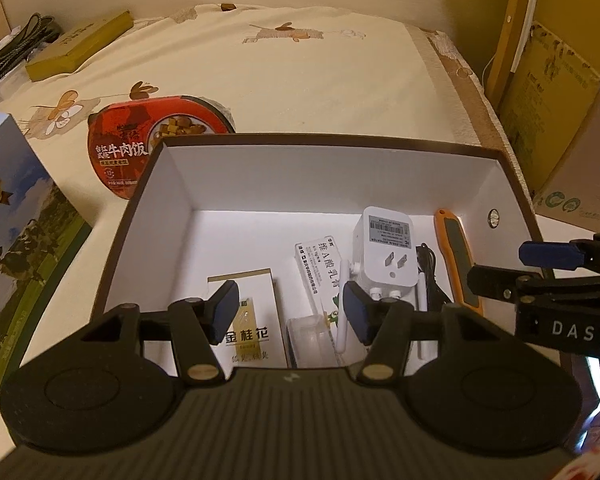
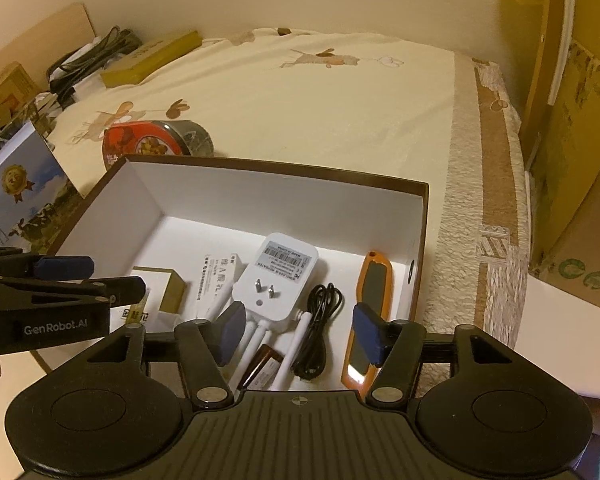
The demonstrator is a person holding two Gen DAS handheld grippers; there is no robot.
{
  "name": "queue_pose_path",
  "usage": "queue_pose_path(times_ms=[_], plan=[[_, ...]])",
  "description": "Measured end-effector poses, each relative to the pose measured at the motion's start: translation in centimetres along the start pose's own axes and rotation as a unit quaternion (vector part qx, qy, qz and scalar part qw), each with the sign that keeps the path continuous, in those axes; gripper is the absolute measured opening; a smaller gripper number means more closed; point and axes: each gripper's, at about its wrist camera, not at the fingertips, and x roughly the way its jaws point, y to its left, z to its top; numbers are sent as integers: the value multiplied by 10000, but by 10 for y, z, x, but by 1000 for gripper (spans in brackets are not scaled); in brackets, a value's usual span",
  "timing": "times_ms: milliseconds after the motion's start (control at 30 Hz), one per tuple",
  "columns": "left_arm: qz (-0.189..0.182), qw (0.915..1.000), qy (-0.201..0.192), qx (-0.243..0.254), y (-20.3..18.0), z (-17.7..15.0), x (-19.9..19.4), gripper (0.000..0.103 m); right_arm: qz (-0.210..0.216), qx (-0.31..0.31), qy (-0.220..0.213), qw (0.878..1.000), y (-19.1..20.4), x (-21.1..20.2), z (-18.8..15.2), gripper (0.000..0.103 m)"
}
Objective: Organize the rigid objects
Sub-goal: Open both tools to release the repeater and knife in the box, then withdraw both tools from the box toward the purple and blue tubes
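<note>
A brown-rimmed box with white walls [image 1: 320, 180] [image 2: 280, 196] sits on the bed. Inside lie a white plug-in device with antennas [image 1: 384, 248] [image 2: 280, 276], an orange-framed flat item [image 1: 458, 260] [image 2: 374, 280], a coiled black cable [image 1: 430, 276] [image 2: 320, 320], a white tube carton [image 1: 320, 264] [image 2: 216, 276], a gold-and-white box [image 1: 256, 300] [image 2: 160, 284] and a clear case [image 1: 308, 336]. My left gripper [image 1: 290, 312] [image 2: 88, 276] hovers open over the box's left half. My right gripper [image 2: 300, 332] [image 1: 540, 264] hovers open above the cable and antennas, nothing between its pads.
A red instant-meal bowl [image 1: 140, 140] [image 2: 140, 140] lies just behind the box. A milk carton case [image 1: 8, 240] [image 2: 20, 200] stands at left. A flat gold box [image 1: 80, 46] and black cords [image 1: 20, 40] lie far left. Cardboard boxes [image 1: 560, 100] stand at right.
</note>
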Motion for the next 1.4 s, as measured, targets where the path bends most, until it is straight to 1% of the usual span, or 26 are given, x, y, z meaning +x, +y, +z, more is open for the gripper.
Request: queue_pose_path(times_ms=[300,400,533,733,833,1067,1200,1400], plan=[[-71,9993,-283,-248,8,-15,-47,54,188,173,-201,9995,4,-38,-20,59],[-4,9989,-341,-315,11,-24,-66,54,272,237,-282,9989,7,-54,-28,59],[123,9979,-411,-479,18,-43,-91,54,376,331,-333,9982,12,-73,-40,59],[215,9935,-463,-1013,39,-79,-128,54,472,439,-411,9971,24,-100,-61,59],[275,9915,-467,-1184,46,-97,-144,54,564,464,-411,9965,31,-111,-71,59],[375,9890,-431,-1365,49,-133,-173,54,700,479,-225,9961,45,-126,-98,59],[394,9879,-396,-1448,49,-154,-183,54,758,314,-48,9966,56,-128,-115,59],[444,9853,-270,-1626,49,-180,-188,54,735,-19,80,9973,73,-128,-135,59]])
